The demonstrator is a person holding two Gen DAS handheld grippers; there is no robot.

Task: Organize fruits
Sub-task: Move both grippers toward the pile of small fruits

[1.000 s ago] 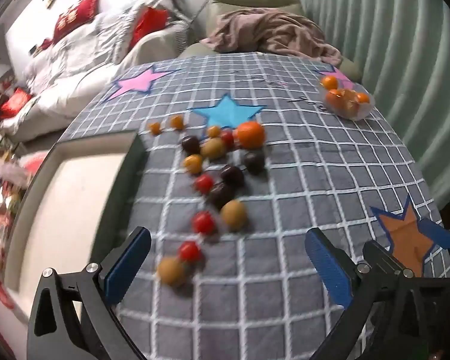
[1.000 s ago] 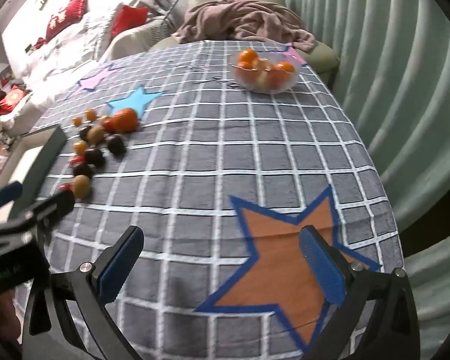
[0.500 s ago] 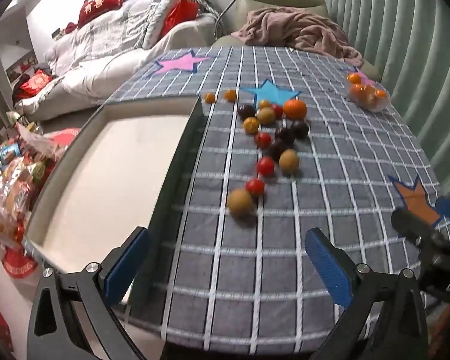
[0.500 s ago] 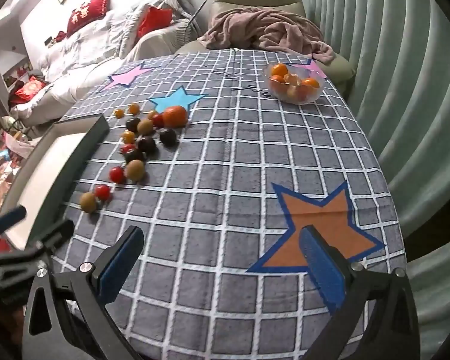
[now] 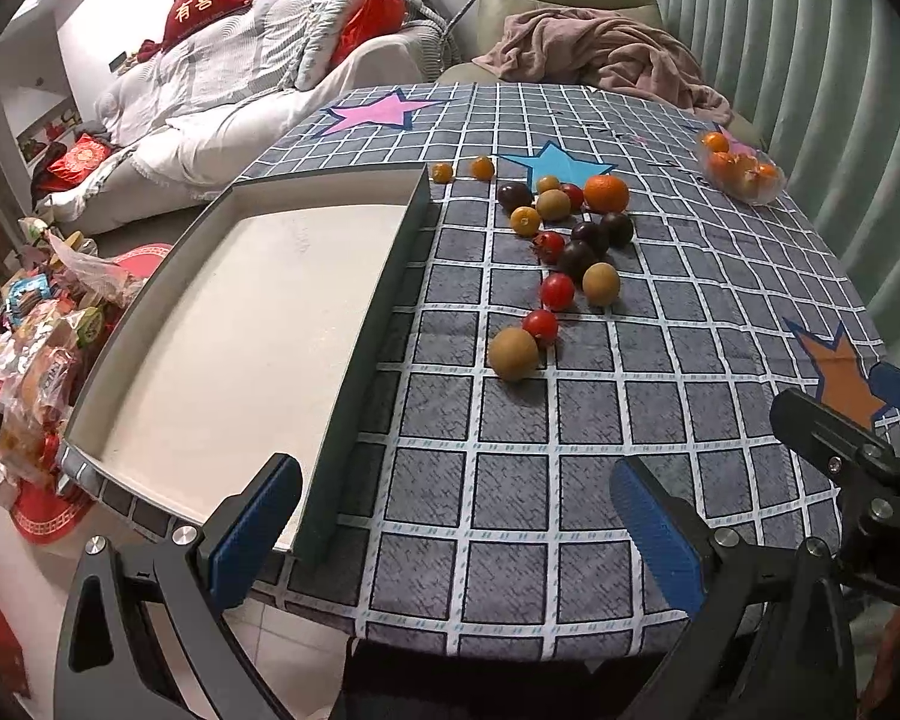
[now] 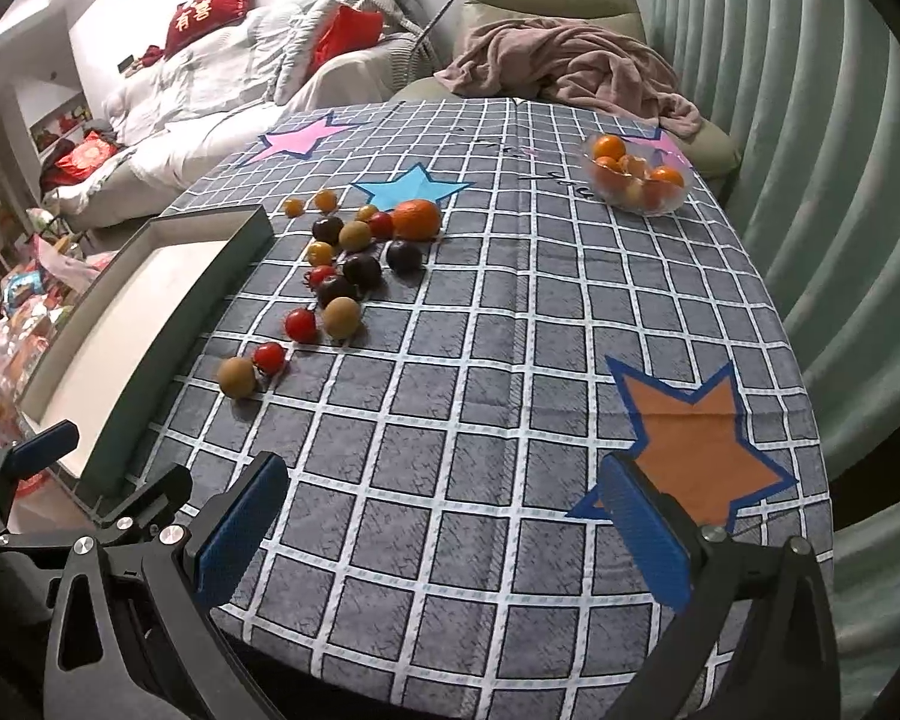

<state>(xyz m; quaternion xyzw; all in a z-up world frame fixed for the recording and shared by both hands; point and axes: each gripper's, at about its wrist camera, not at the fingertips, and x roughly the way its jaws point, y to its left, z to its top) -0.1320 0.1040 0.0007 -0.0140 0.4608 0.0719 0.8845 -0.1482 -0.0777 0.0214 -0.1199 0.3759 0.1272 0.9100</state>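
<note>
Change since earlier frames: both hand-held grippers have drawn back toward the near worktop edge; the fruit scatter now sits farther ahead and more of the tray is in view.

Left wrist view
- Left hand-held gripper point(image 5: 455, 525): jaws wide apart, nothing between them; left pad over the tray's near corner, right pad over bare cloth.
- Tray point(image 5: 384, 276): dark rim, pale floor, no fruit inside; lies along the left worktop edge, its near corner at the cloth's front edge.
- Loose fruits point(image 5: 561, 252): on the cloth just right of the tray wall, none touching it.
- Nearest fruit: brown round fruit point(image 5: 513, 354) touching a red tomato point(image 5: 540, 325).
- Orange point(image 5: 606, 193): far end of the scatter, beside the blue star point(image 5: 555, 161).
- Open room: bare checked cloth point(image 5: 510, 480) between the pads and the nearest fruit.
- Right hand-held gripper point(image 5: 858, 438): at the right edge, over the orange star.

Right wrist view
- Right hand-held gripper point(image 6: 444, 531): jaws wide apart, holding nothing, above the near worktop edge.
- Glass bowl point(image 6: 633, 180): holds oranges, near the far right edge, well apart from the scatter.
- Open room: clear cloth across centre and right, including the orange star point(image 6: 699, 450).
</note>
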